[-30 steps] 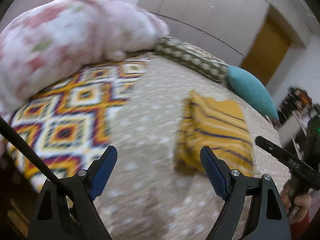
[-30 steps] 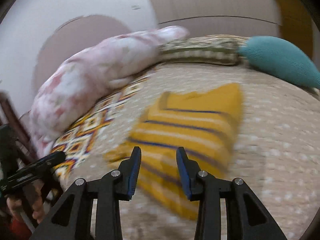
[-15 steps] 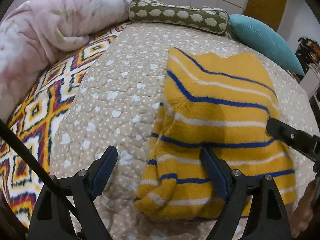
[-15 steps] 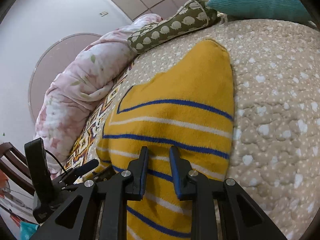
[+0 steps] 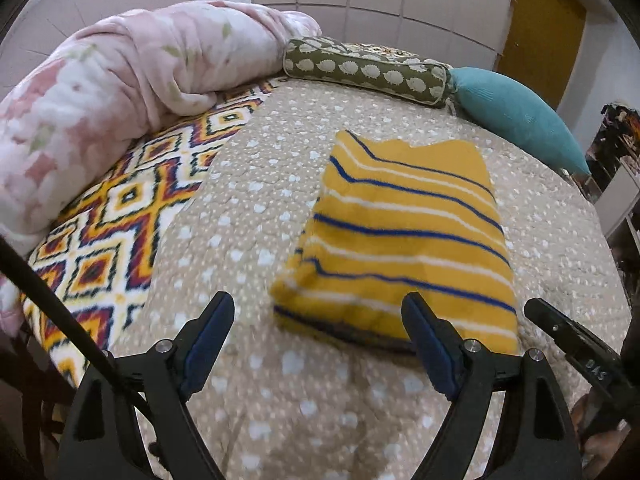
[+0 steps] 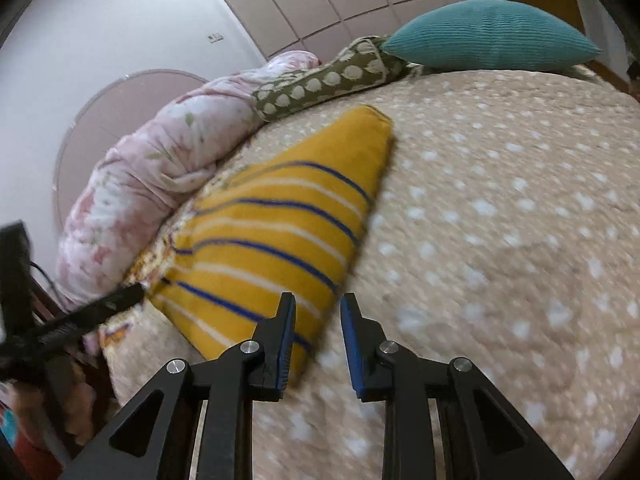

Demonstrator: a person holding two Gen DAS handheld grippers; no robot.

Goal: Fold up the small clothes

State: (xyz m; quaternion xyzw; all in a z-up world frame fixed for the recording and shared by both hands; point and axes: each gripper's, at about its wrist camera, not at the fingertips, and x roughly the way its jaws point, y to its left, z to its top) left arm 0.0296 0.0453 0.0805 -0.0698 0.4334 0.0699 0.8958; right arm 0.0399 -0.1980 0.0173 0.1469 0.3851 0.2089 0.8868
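Item: yellow striped garment [image 5: 404, 248], folded into rectangle, laid flat on dotted beige bedspread [image 5: 248, 208]. Long axis run away from both grippers toward pillows.

Left gripper [image 5: 318, 344]: fingers spread wide, nothing held, garment's near edge just ahead, offset right.

Right gripper [image 6: 318, 340]: narrow gap, nothing clamped; near right corner of garment just beside left finger, contact not discernible. Right judged nearer.

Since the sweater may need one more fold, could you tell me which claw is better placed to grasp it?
Probably the right claw: its slightly parted tips sit right at the yellow striped sweater's near corner. The left claw is wide open, hanging short of its edge.
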